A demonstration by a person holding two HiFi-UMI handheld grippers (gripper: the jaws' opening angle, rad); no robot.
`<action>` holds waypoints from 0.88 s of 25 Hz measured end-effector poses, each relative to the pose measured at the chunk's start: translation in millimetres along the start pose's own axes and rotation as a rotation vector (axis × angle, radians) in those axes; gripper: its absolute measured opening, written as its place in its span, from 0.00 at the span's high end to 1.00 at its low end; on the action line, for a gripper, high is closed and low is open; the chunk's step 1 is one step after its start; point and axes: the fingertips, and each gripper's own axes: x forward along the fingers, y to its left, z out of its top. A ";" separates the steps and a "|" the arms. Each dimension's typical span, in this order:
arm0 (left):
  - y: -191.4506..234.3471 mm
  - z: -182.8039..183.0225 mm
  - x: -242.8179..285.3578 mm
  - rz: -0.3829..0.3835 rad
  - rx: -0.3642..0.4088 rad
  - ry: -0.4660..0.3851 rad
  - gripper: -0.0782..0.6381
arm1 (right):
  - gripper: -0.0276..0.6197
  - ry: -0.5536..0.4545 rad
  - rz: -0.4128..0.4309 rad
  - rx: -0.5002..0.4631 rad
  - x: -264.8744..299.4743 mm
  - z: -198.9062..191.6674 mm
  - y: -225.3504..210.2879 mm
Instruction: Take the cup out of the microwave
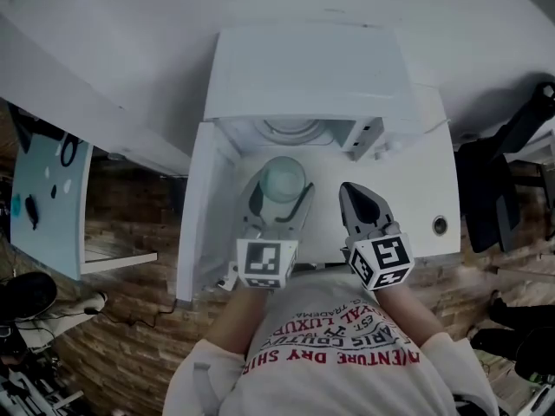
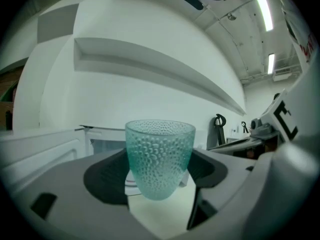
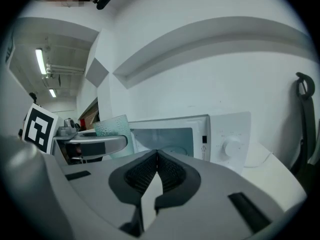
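Observation:
A turquoise dimpled glass cup (image 1: 284, 180) stands upright between the jaws of my left gripper (image 1: 280, 203), just in front of the open white microwave (image 1: 303, 68). In the left gripper view the cup (image 2: 160, 156) fills the gap, both pads against its sides, with my left gripper (image 2: 160, 184) shut on it. My right gripper (image 1: 349, 191) hovers to the right of the cup, shut and empty. Its own view shows my right gripper (image 3: 156, 156) with pads pressed together, the cup (image 3: 112, 125) at the left and the microwave (image 3: 220, 134) behind.
The microwave door (image 1: 195, 215) swings open to the left. The glass turntable (image 1: 293, 129) lies inside the cavity. A white counter (image 1: 421, 180) carries the microwave, with a small round metal fitting (image 1: 440, 225) at the right. A black chair (image 1: 494, 180) stands beyond the counter's right edge.

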 end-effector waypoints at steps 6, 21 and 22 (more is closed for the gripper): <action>3.8 31.7 -11.7 0.011 0.005 -0.056 0.38 | 0.94 -0.109 0.022 -0.080 -9.0 41.8 9.1; 17.0 45.4 -12.1 0.021 -0.015 -0.051 0.38 | 0.94 -0.159 0.052 -0.145 -5.5 58.8 18.1; 17.4 44.9 -12.0 0.018 -0.018 -0.049 0.38 | 0.94 -0.156 0.052 -0.142 -4.6 58.7 18.8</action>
